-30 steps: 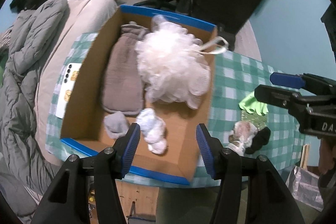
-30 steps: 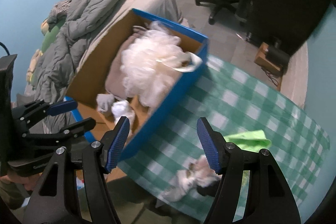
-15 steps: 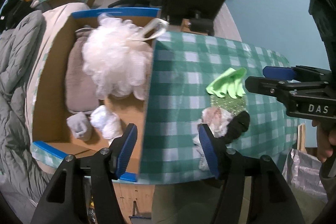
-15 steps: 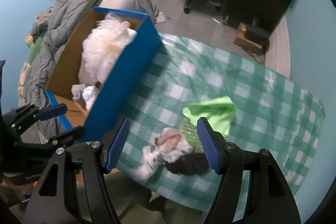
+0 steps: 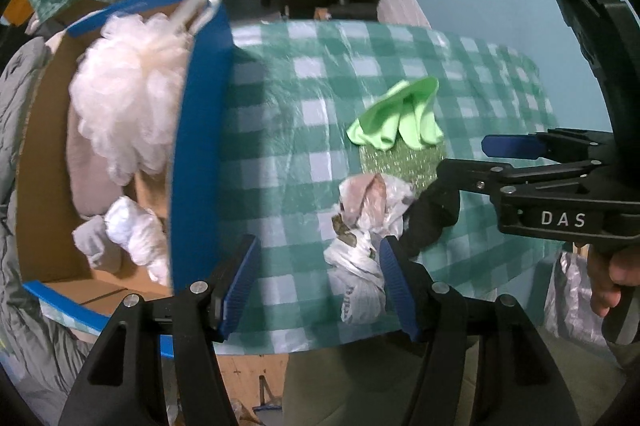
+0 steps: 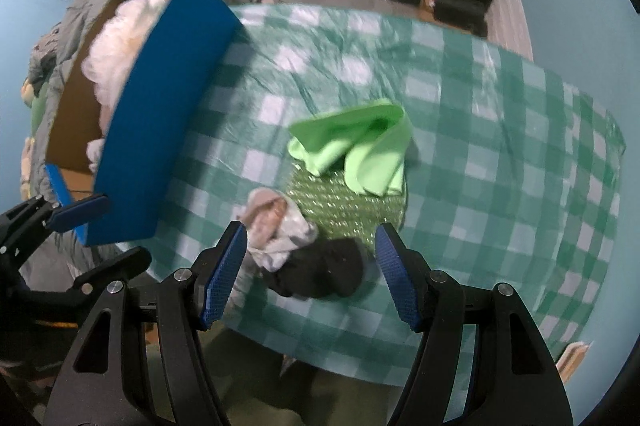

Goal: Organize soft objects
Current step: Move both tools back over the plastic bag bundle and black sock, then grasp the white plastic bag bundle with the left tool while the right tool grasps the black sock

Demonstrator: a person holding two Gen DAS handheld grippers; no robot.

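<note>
The black sock (image 6: 320, 272) lies low in the frame on the table (image 6: 500, 154), beside a crumpled plastic bag (image 6: 280, 226), between the right gripper (image 6: 310, 270)'s open jaws. Next: close, carry to the blue box (image 6: 160, 122). The left gripper (image 5: 318, 284) is open, empty.

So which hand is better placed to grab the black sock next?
Right. The right gripper is open with the black sock between its fingers; the left gripper points at the white bag beside it.
</note>
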